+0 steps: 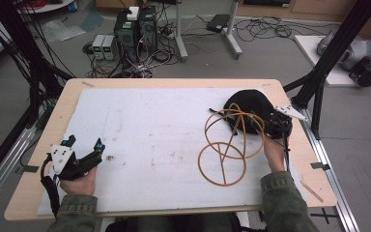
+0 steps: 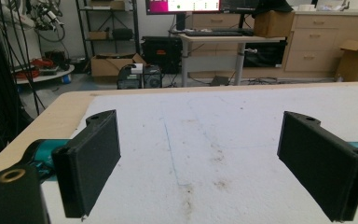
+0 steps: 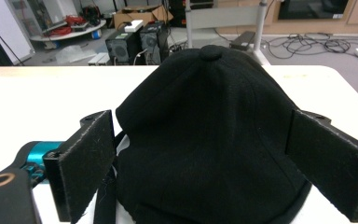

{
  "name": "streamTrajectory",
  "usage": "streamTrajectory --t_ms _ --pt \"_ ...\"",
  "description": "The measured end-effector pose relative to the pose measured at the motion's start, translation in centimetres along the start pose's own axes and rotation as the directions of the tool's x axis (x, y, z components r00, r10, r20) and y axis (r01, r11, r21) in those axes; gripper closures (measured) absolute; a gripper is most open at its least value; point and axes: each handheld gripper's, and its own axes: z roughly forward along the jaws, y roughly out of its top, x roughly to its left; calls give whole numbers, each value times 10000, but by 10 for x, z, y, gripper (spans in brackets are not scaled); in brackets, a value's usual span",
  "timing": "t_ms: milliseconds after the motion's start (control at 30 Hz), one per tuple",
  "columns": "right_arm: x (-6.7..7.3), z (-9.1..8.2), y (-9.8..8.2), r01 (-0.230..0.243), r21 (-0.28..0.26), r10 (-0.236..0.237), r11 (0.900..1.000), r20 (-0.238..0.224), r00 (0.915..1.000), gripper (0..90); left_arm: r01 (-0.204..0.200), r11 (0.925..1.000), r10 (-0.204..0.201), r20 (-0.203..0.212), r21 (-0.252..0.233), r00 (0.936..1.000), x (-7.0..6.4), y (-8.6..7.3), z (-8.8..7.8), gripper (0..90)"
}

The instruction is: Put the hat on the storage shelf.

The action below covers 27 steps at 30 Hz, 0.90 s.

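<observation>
Black cap (image 3: 209, 140): right gripper (image 3: 205, 172) jaws wide, straddling it; left gripper (image 2: 214, 163) wide, idle. Risk: closing may snag the orange cord (image 1: 224, 145) (looped beside the cap).

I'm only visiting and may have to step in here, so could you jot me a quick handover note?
Right hand-held gripper: open, jaws either side of the black cap at the table's right, not yet closed on it.
Left hand-held gripper: open, holding nothing, low over the white mat at the near left.
Orange cord: looped loosely on the mat beside the cap.
Done: the reach to the cap.
Left: probably grip it.
</observation>
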Motion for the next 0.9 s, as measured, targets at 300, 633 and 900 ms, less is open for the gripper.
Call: streamTrajectory --t_ms 300,633,900 --pt "-2 17 7 -41 278 32 9996 298 9995 78 25 10000 -25 25 -32 10000 0 0 0 132" --pt "-5 32 7 -294 682 243 9972 745 9969 147 7 10000 -7 51 -23 10000 -1 0 0 133" --pt "-10 35 5 -876 1021 786 9909 890 9929 306 -4 10000 4 65 2 10000 -1 0 0 134"
